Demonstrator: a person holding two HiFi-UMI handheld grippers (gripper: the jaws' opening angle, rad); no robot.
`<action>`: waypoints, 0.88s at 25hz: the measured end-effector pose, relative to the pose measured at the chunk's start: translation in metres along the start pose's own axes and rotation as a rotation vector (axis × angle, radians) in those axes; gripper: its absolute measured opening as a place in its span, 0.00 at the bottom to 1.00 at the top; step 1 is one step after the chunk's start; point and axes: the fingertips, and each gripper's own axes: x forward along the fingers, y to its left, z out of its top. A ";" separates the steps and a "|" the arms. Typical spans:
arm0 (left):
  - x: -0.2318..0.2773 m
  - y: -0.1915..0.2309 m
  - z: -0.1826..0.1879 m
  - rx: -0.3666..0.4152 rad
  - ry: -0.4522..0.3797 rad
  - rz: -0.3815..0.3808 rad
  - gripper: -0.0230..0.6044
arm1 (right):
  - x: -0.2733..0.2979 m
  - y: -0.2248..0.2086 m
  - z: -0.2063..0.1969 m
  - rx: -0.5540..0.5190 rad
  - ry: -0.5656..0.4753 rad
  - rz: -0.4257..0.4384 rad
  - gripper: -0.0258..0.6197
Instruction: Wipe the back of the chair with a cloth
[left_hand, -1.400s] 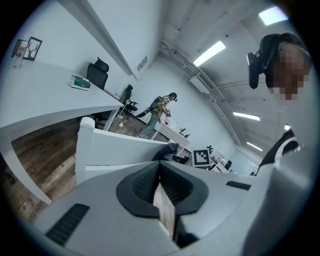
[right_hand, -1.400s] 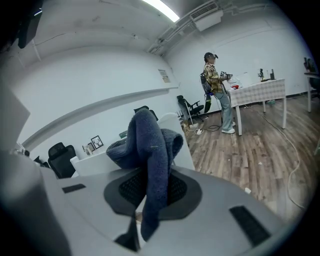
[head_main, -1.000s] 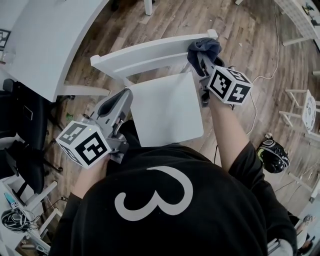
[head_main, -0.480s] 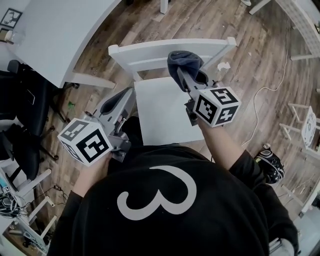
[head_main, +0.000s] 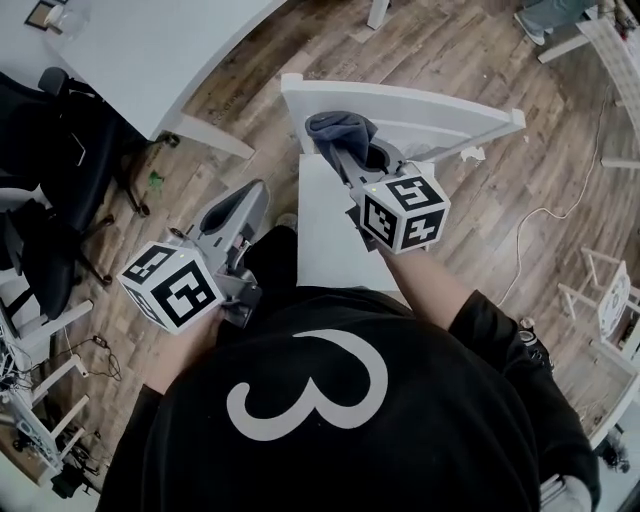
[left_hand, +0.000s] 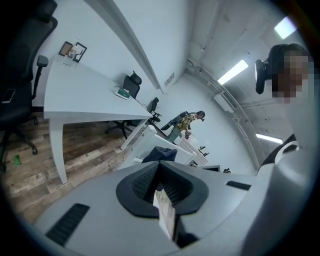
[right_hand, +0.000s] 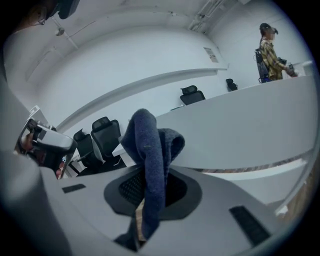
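The white chair's backrest (head_main: 430, 112) runs across the top of the head view, with the seat (head_main: 325, 235) below it. A dark blue cloth (head_main: 340, 130) is pressed on the backrest's left end, and my right gripper (head_main: 346, 152) is shut on it. In the right gripper view the cloth (right_hand: 150, 140) stands bunched up out of the right gripper (right_hand: 150, 182), with the broad white backrest (right_hand: 250, 130) behind it. My left gripper (head_main: 243, 198) hangs left of the seat, shut and holding nothing. In the left gripper view the left gripper (left_hand: 160, 172) points towards the chair (left_hand: 145, 147) and the cloth (left_hand: 160, 154).
A white desk (head_main: 150, 50) fills the upper left, with black office chairs (head_main: 50, 150) beside it. A cable (head_main: 545, 225) lies on the wooden floor to the right, near white frames (head_main: 610, 290). A person (left_hand: 187, 122) stands far off.
My right gripper has slid the cloth along the top of the backrest from its right end to its left end. The left gripper has stayed beside the seat.
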 end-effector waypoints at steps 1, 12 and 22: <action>-0.003 0.004 0.000 -0.011 -0.007 0.009 0.06 | 0.006 0.001 -0.002 -0.005 0.008 -0.004 0.12; -0.022 0.043 -0.003 -0.072 -0.038 0.084 0.06 | 0.051 0.003 -0.016 0.015 0.043 -0.048 0.12; -0.022 0.045 -0.006 -0.073 -0.020 0.081 0.06 | 0.059 -0.002 -0.014 0.053 0.035 -0.094 0.12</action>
